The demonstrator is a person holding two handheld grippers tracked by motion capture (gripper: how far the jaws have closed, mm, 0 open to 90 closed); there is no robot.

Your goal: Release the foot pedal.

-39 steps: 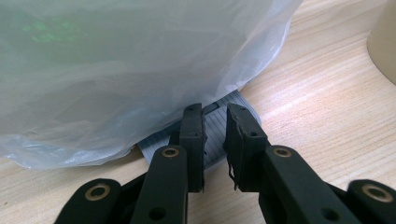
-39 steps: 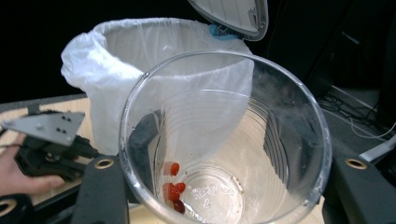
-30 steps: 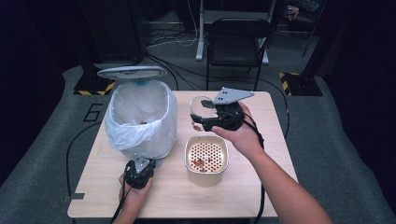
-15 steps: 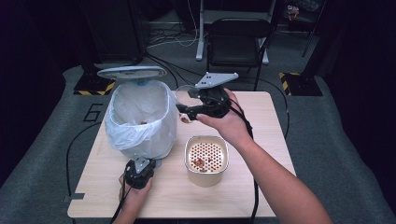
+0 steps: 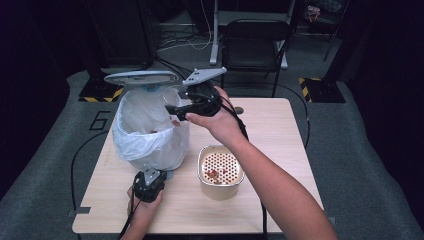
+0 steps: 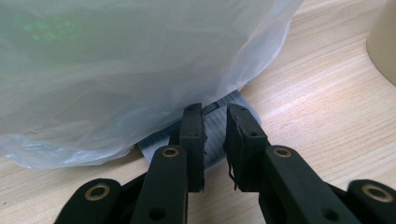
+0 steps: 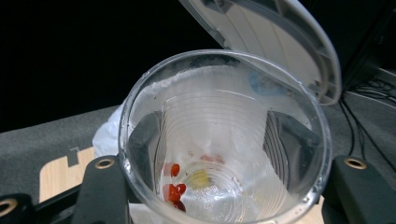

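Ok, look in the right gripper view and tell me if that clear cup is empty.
No: the clear plastic cup held by the right tongs has a few small red bits and a yellowish piece at its bottom.

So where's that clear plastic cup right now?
In the high view the clear plastic cup is held in the right gripper, over the open bag-lined bin, just under its raised lid.

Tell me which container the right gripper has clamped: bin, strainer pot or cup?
The clear plastic cup, held between the right gripper's jaws above the bagged trash bin. The beige strainer pot sits untouched on the table.
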